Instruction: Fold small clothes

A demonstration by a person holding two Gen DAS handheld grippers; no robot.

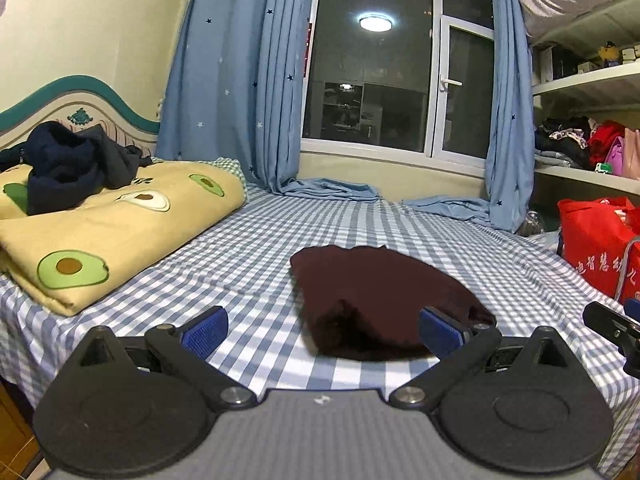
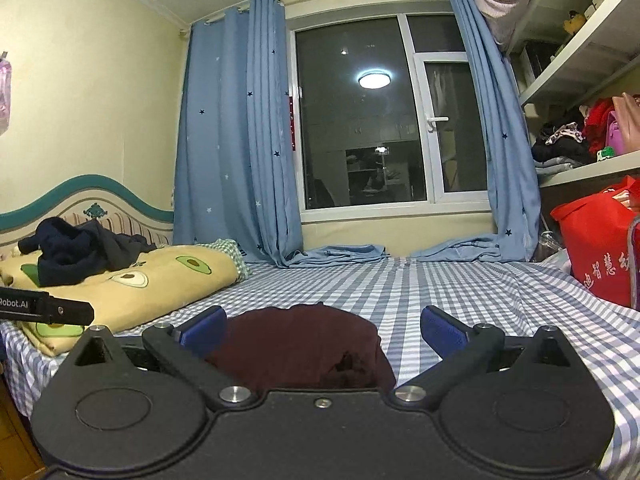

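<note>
A small dark maroon garment [image 1: 380, 296] lies folded flat on the blue-and-white checked bed sheet [image 1: 248, 256]. My left gripper [image 1: 323, 330] is open and hovers at the near edge of the bed; the garment's near end lies ahead between its blue pads [image 1: 206, 332], untouched. In the right wrist view the same garment [image 2: 304, 348] lies just in front of my right gripper [image 2: 323, 330], which stands wide open with nothing pressed between its fingers. The right gripper's tip [image 1: 612, 328] shows at the left view's right edge. The left gripper's body [image 2: 44, 306] shows at the right view's left edge.
A folded yellow avocado-print quilt [image 1: 120, 220] lies at the left with a heap of dark clothes [image 1: 72, 164] on top. A red bag [image 1: 596, 240] stands at the bed's right side under shelves [image 1: 588, 80]. Blue curtains [image 1: 240, 80] and a window are behind.
</note>
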